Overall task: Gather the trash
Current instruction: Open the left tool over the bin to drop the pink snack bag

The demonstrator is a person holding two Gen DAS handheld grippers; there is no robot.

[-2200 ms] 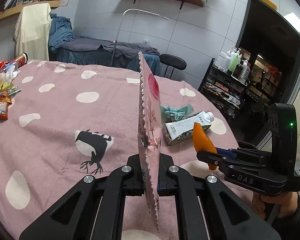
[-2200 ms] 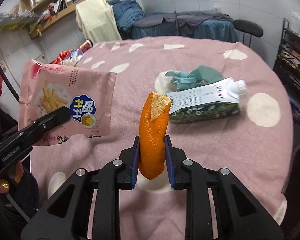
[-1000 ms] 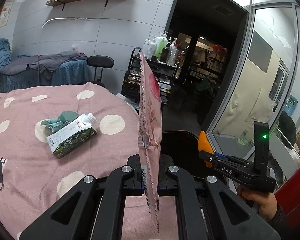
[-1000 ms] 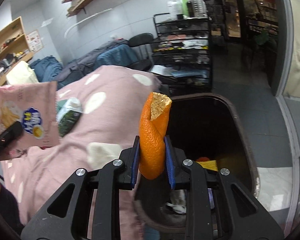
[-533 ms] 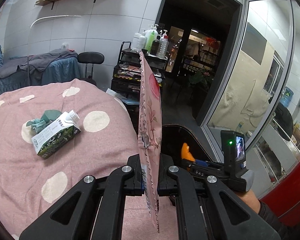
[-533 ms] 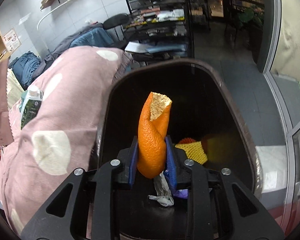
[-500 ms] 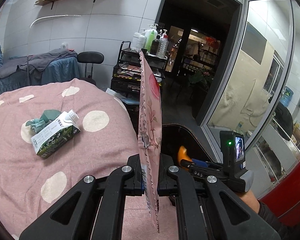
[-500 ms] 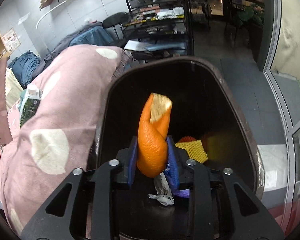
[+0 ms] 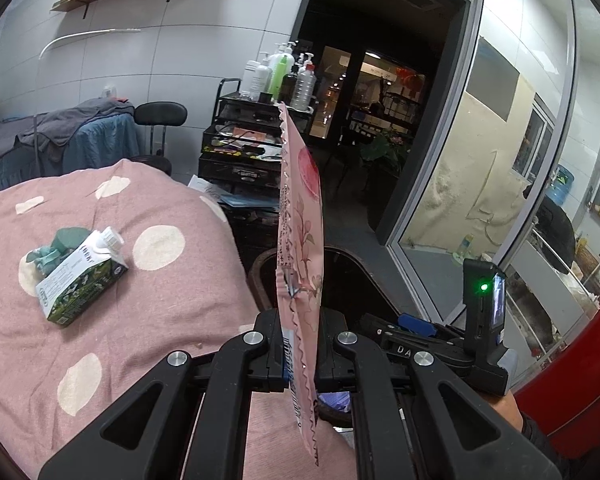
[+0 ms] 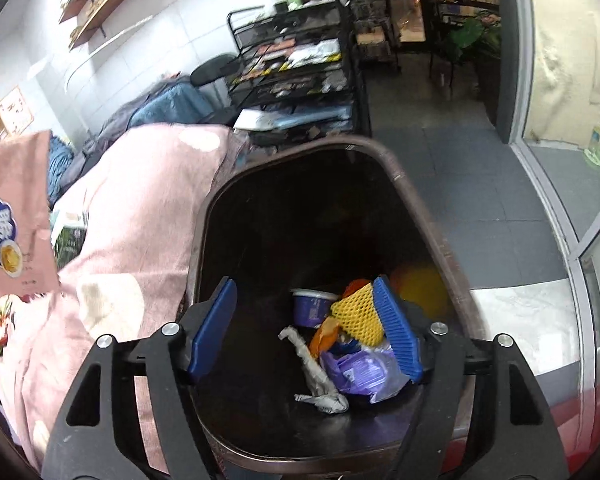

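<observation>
right gripper (image 10: 306,328) jaws opening, empty, over bin (image 10: 396,176); left gripper (image 9: 300,354) clamps snack bag (image 9: 300,216); centre it over bin before release

Counts by the bin (image 10: 416,200)

One snack bag (image 9: 300,240) and one carton (image 9: 80,276) stood left of it; inside lay one tub (image 10: 312,306).

Our right gripper (image 10: 306,332) has let go of the orange peel (image 10: 325,336): its jaws are opening with nothing between them, and the peel now lies among the rubbish in the dark bin (image 10: 404,184). We have swung both hands from the pink-clothed table (image 9: 112,240) to the bin, the right one lower over its mouth.
</observation>
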